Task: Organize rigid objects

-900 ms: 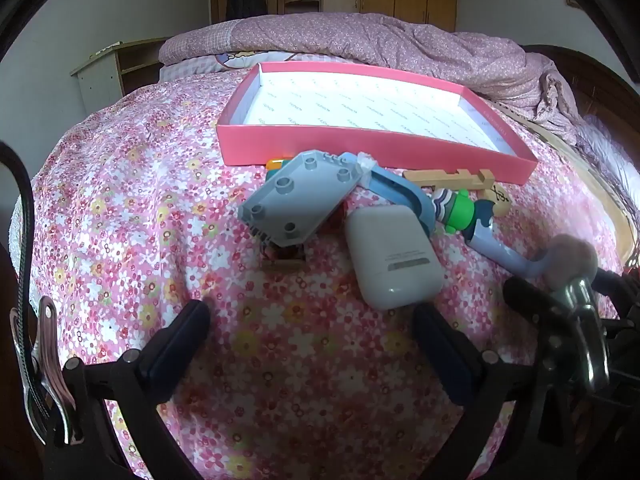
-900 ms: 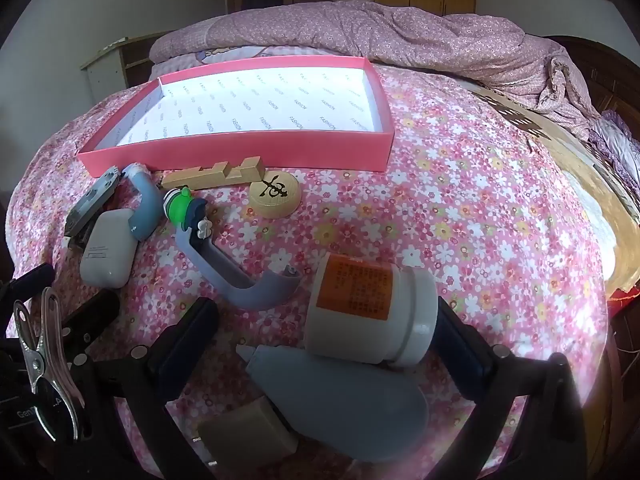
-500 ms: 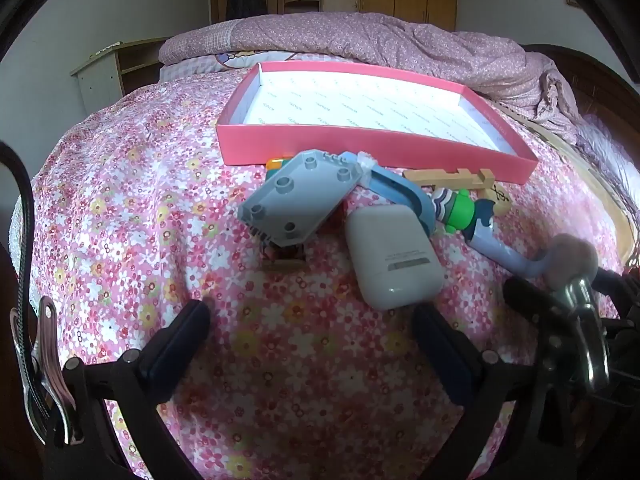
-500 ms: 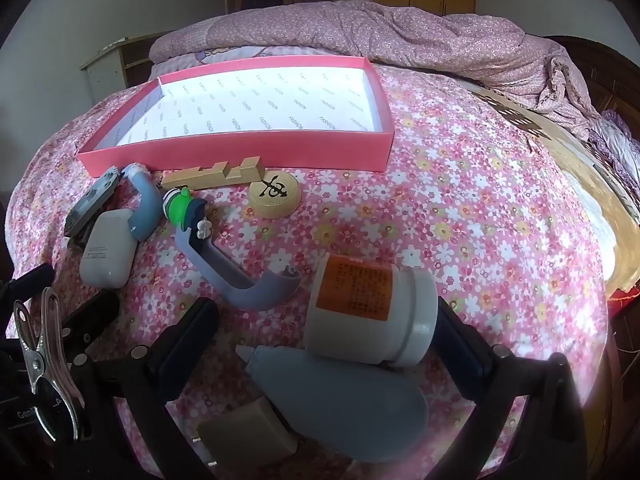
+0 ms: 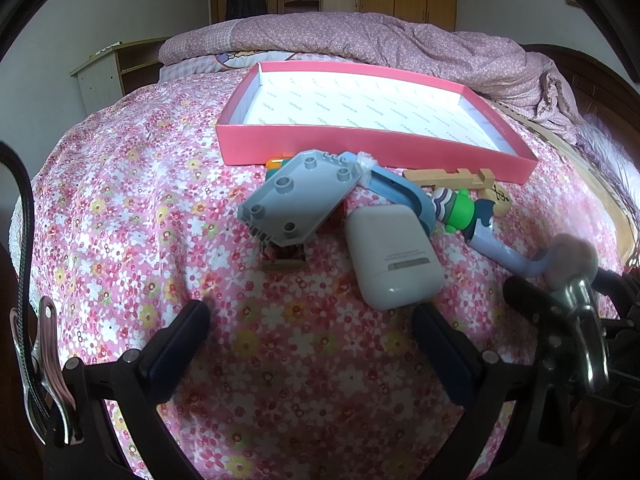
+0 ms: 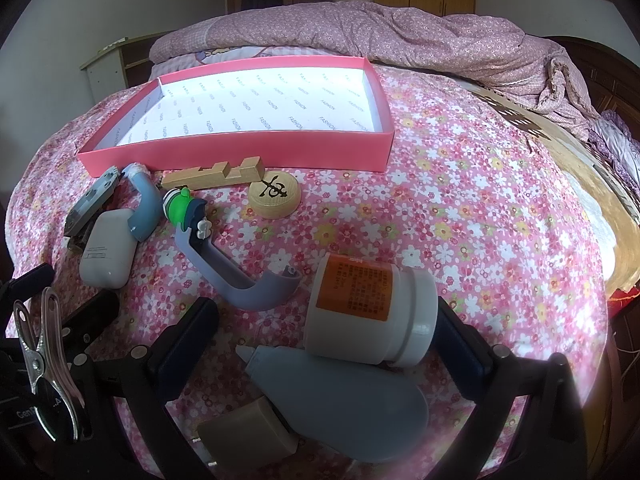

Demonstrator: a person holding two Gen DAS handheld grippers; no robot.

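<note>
A pink box (image 5: 360, 148) with a white inside lies open on the floral bed; it also shows in the right wrist view (image 6: 240, 148). In front of it lie a grey studded plate (image 5: 298, 196), a white case (image 5: 394, 256), a blue curved piece (image 5: 404, 196), a green toy figure (image 5: 456, 208), a wooden notched piece (image 6: 216, 174) and a round wooden chess piece (image 6: 275, 196). My left gripper (image 5: 308, 344) is open and empty just short of the white case. My right gripper (image 6: 328, 336) is open, with a white orange-labelled bottle (image 6: 368, 312) lying between its fingers.
A grey-purple handle (image 6: 236, 268) lies left of the bottle. A grey teardrop-shaped piece (image 6: 348, 404) and a tan block (image 6: 248, 432) lie under the right gripper. A rumpled pink quilt (image 6: 400, 36) is heaped behind the box. The bed edge runs along the right (image 6: 600, 184).
</note>
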